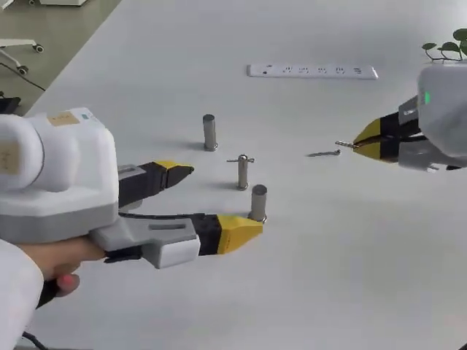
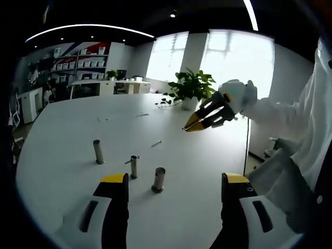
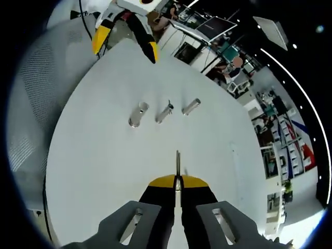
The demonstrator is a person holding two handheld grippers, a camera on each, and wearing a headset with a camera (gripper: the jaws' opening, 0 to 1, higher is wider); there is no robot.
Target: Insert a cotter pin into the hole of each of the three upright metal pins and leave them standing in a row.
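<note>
- our right claw point(image 3: 178, 182) is clenched on a cotter pin point(image 3: 177, 163), held above the worktop point(image 1: 328, 255), well apart from the three upright pins.
- our left claw point(image 1: 210, 200) is released, jaws spread near the nearest pin point(image 1: 258, 203).
- the middle pin point(image 1: 243, 173) carries a cotter. the far pin point(image 1: 210, 133) looks bare, though its hole is too small to tell.
- a sideways push could topple an unsteadied pin, and the thin cotter may twist in our grip.

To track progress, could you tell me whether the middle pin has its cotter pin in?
In: a cotter pin sticks out either side of the middle pin, near its top.
</note>
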